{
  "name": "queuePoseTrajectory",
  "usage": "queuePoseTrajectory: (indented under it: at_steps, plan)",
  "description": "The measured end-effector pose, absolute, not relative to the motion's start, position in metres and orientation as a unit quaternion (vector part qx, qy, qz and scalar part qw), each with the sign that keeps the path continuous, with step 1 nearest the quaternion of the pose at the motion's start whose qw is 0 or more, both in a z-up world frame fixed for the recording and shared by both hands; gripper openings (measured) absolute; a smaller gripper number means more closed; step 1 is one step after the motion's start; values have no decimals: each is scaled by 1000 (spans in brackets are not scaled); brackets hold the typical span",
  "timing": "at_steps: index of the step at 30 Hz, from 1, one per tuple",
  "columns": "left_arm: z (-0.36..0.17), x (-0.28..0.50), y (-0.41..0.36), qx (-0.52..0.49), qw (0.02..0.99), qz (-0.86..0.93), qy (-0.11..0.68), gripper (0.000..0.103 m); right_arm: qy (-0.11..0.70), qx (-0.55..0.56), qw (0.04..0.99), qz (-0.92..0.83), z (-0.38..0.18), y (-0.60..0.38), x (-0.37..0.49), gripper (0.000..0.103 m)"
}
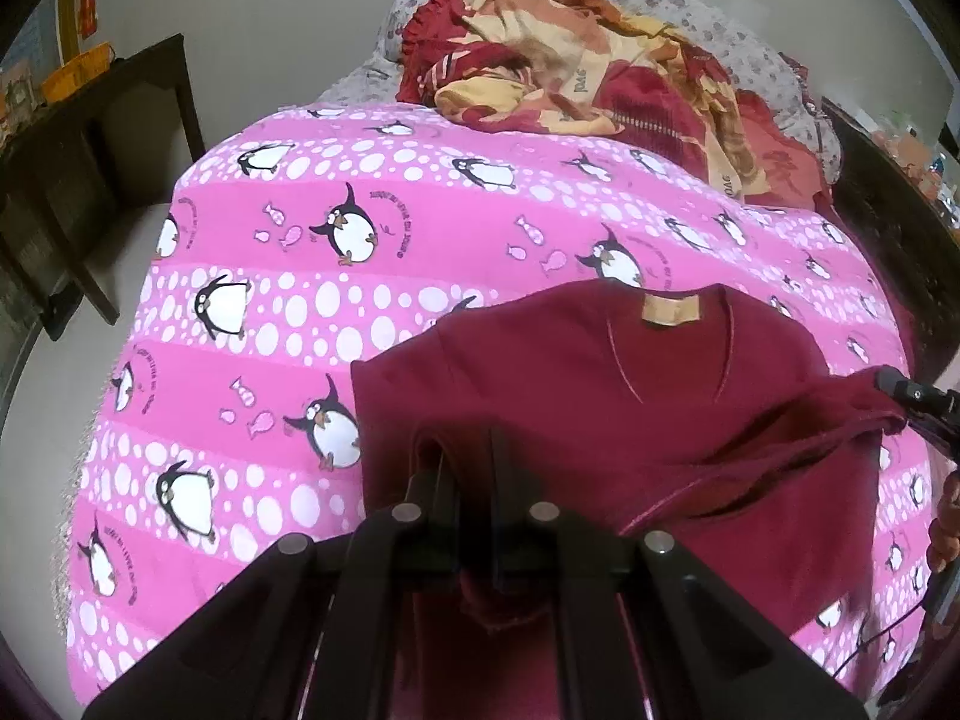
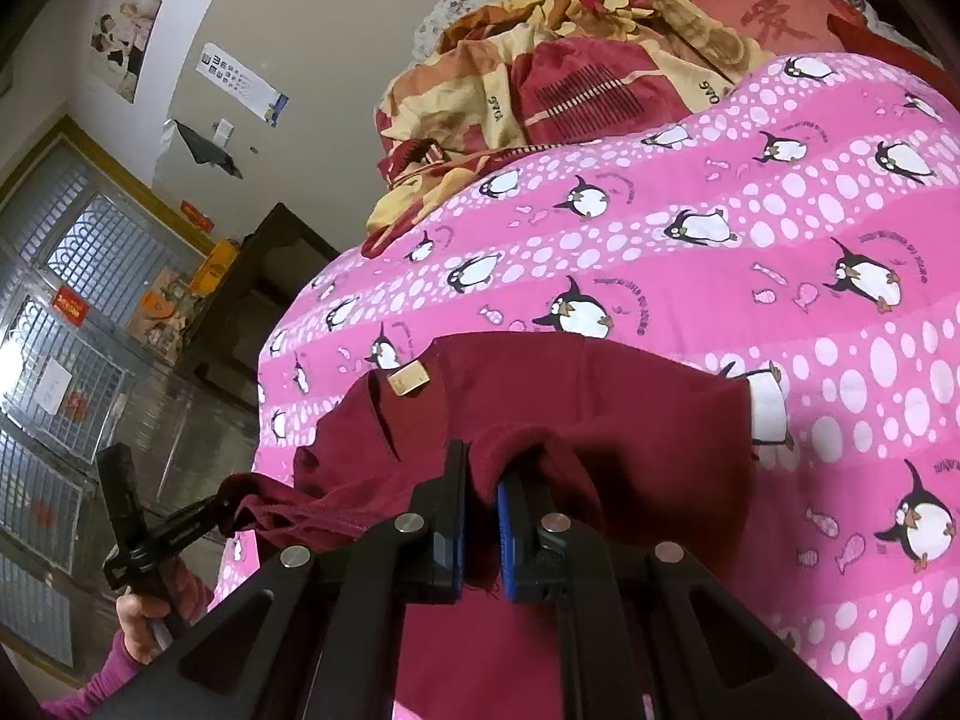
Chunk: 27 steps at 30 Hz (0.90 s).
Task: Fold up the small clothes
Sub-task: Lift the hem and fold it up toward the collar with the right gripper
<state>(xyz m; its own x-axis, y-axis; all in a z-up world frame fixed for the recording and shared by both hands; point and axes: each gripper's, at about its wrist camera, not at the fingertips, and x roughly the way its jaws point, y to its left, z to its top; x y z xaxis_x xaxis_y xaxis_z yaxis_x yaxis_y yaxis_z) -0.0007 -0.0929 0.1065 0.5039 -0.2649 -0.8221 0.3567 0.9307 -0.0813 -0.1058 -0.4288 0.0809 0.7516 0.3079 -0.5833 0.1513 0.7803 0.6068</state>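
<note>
A maroon shirt with a tan neck label lies neck-away on the pink penguin bedspread. My left gripper is shut on a fold of the shirt's near left edge. At the right of this view, my right gripper pinches the shirt's other side, lifting the cloth off the bed. In the right wrist view, the right gripper with blue pads is shut on a bunch of the maroon shirt. The left gripper grips the far corner, held by a hand.
A crumpled red and yellow blanket is heaped at the far end of the bed. A dark wooden table stands left of the bed, by a barred window. The bedspread spreads wide around the shirt.
</note>
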Motion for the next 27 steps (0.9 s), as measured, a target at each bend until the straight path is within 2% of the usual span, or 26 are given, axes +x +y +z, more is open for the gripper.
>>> queuePoseTrajectory:
  at_steps: [11, 15, 18, 19, 20, 21, 22, 23, 27]
  plan:
    - [82, 43, -104, 23, 860, -175, 479, 8, 351, 355, 866, 30, 64, -445, -72, 11]
    - [66, 56, -99, -5, 850, -183, 494, 12, 358, 368, 858, 26, 53, -451, -59, 20]
    - [63, 60, -92, -40, 839, -200, 505, 24, 348, 374, 859, 31, 56, -453, -64, 29]
    - [64, 60, -91, -50, 837, -206, 505, 35, 341, 376, 861, 28, 58, -454, -68, 34]
    - [67, 59, -89, -60, 835, -212, 504, 49, 336, 376, 863, 21, 61, -455, -71, 45]
    - [70, 58, -88, -68, 836, -214, 501, 58, 324, 374, 869, 11, 67, -458, -77, 51]
    - [77, 54, -85, -72, 846, -204, 488, 73, 320, 373, 871, 8, 70, -459, -80, 51]
    - [83, 51, -82, -75, 857, -197, 471, 76, 317, 372, 872, 8, 74, -459, -83, 51]
    - [101, 44, -80, -68, 874, -195, 440, 77, 322, 325, 889, 21, 88, -441, -86, 51]
